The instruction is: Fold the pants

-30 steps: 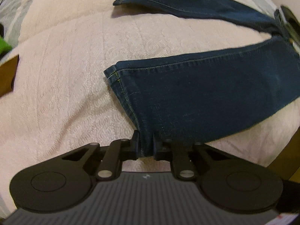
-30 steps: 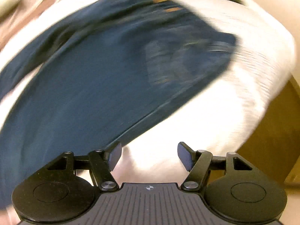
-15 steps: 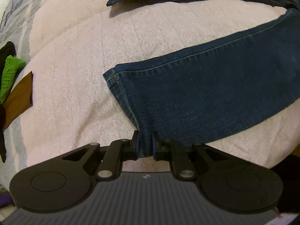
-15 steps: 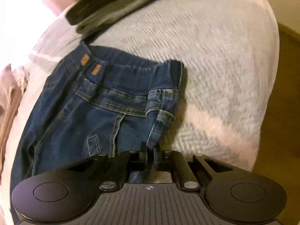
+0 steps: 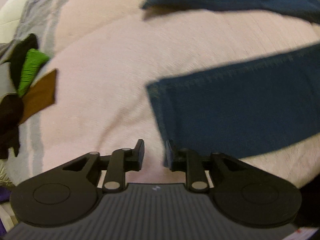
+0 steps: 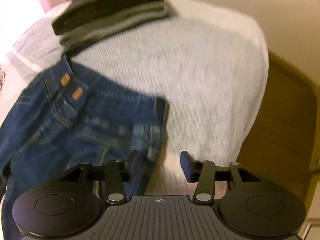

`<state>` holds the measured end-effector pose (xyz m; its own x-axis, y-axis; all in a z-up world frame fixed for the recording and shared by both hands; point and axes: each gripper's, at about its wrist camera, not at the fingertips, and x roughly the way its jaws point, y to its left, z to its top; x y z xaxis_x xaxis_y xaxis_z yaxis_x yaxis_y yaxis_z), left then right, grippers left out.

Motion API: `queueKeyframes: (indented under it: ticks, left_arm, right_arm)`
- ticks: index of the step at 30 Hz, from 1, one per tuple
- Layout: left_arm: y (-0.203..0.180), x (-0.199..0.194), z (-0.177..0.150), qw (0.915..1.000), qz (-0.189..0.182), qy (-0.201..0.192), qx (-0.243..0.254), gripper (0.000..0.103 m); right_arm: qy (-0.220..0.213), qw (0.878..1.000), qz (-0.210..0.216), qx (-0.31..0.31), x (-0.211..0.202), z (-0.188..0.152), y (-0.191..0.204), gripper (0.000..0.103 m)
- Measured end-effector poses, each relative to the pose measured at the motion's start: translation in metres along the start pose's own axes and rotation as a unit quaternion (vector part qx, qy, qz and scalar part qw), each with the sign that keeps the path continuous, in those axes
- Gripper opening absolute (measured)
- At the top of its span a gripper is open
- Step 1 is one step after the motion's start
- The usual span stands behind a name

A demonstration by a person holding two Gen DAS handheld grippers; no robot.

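My left claw [image 5: 153, 153] is parted and grips nothing, with the hem of one leg of the jeans [image 5: 240, 108] just at two o'clock on the pink quilt [image 5: 112, 64], all smeared by blur. My right claw [image 6: 160, 165] is likewise spread and empty. The jeans' waistband lies at ten o'clock, its left side cut off; beyond sits a folded dark stack [image 6: 112, 12].

Left gripper [image 5: 154, 154] fingers apart, beside jeans [image 5: 240, 108] hem.
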<state>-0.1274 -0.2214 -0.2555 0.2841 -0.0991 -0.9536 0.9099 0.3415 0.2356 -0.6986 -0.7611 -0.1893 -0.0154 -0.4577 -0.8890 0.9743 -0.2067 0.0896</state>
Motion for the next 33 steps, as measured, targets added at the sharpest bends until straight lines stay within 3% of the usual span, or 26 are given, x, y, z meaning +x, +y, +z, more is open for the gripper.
queueKeyframes:
  ticks: [6, 12, 17, 22, 26, 27, 28, 30, 32, 33]
  left_arm:
    - [0.038, 0.007, 0.055, 0.9976, -0.017, -0.059, -0.031, 0.042]
    - [0.052, 0.051, 0.144, 0.9895, -0.068, -0.125, -0.027, 0.047]
    - [0.067, 0.089, 0.222, 0.9784, -0.112, -0.168, -0.043, 0.048]
    - [0.063, 0.145, 0.288, 0.9697, -0.203, -0.132, -0.032, 0.047]
    - [0.041, 0.173, 0.305, 0.9647, -0.244, -0.099, 0.003, 0.029]
    - [0.037, 0.171, 0.303, 0.9647, -0.242, -0.104, 0.012, 0.0]
    - [0.037, 0.165, 0.3, 0.9656, -0.229, -0.123, 0.009, 0.001]
    - [0.057, 0.146, 0.285, 0.9603, -0.198, -0.189, -0.056, 0.003]
    - [0.075, 0.141, 0.273, 0.9484, -0.209, -0.206, -0.119, 0.004]
    - [0.073, 0.143, 0.27, 0.9508, -0.204, -0.202, -0.117, 0.004]
  right_arm:
    - [-0.027, 0.997, 0.046, -0.061, -0.018, 0.019, 0.059, 0.051]
    - [-0.01, 0.98, 0.103, -0.17, -0.021, -0.005, 0.173, 0.056]
    - [0.01, 0.926, 0.165, -0.339, -0.013, -0.067, 0.288, 0.057]
    - [0.023, 0.871, 0.21, -0.443, 0.013, -0.125, 0.378, 0.057]
    - [0.031, 0.851, 0.217, -0.478, 0.037, -0.148, 0.422, 0.057]
    - [0.033, 0.849, 0.216, -0.481, 0.042, -0.151, 0.429, 0.057]
    - [0.035, 0.848, 0.214, -0.483, 0.047, -0.151, 0.433, 0.057]
    - [0.038, 0.849, 0.21, -0.483, 0.052, -0.15, 0.438, 0.057]
    - [0.04, 0.852, 0.212, -0.477, 0.049, -0.148, 0.438, 0.058]
    - [0.041, 0.854, 0.213, -0.473, 0.047, -0.148, 0.438, 0.058]
